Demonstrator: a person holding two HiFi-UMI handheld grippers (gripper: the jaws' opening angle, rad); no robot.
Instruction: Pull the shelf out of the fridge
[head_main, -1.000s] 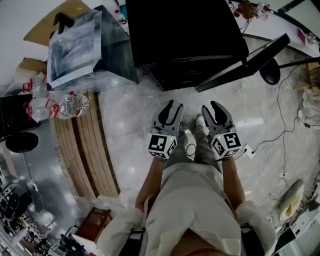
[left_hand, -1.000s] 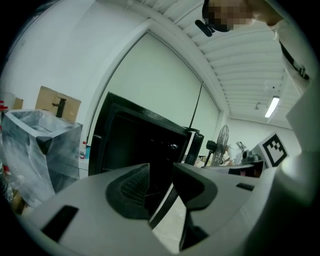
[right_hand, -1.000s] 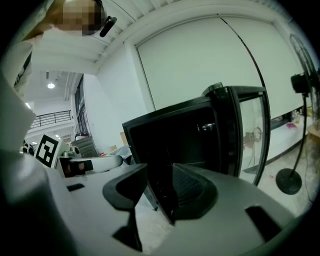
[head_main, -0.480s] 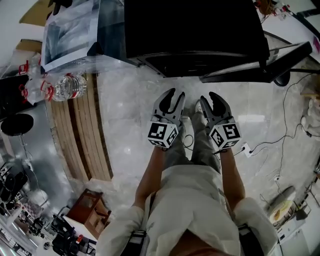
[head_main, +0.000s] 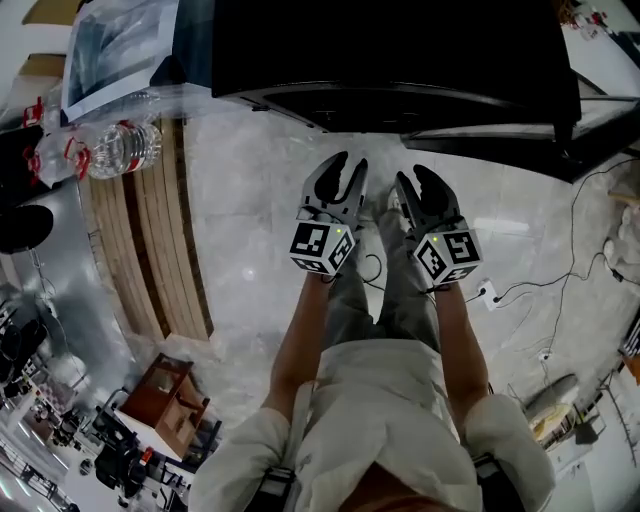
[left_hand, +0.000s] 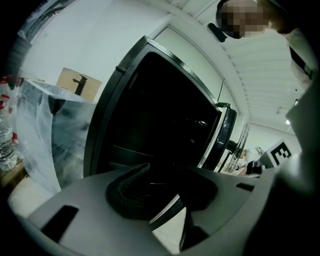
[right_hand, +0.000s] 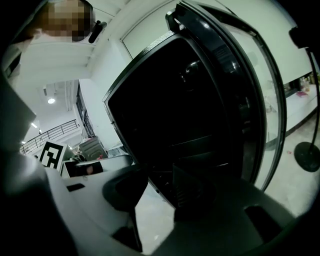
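Observation:
The black fridge (head_main: 390, 50) fills the top of the head view, with its door (head_main: 520, 140) swung open to the right. Its inside is dark in every view and I cannot make out a shelf. Both grippers hang side by side above the floor, short of the fridge's front. My left gripper (head_main: 350, 165) is shut and empty, pointing at the fridge opening (left_hand: 160, 115). My right gripper (head_main: 415, 178) has a narrow gap between its fingers and its jaws are closing with nothing between them. In its own view the right gripper (right_hand: 155, 200) faces the open compartment (right_hand: 190, 125).
A pack of water bottles (head_main: 110, 150) and a plastic-wrapped box (head_main: 120, 40) sit on a wooden pallet (head_main: 150, 240) at the left. A cable and plug strip (head_main: 485, 293) lie on the marble floor at the right. A brown box (head_main: 165, 400) stands at lower left.
The fridge has come nearer in the head view, and the pallet and bottles have slid leftward and upward. Both grippers have edged forward toward the fridge.

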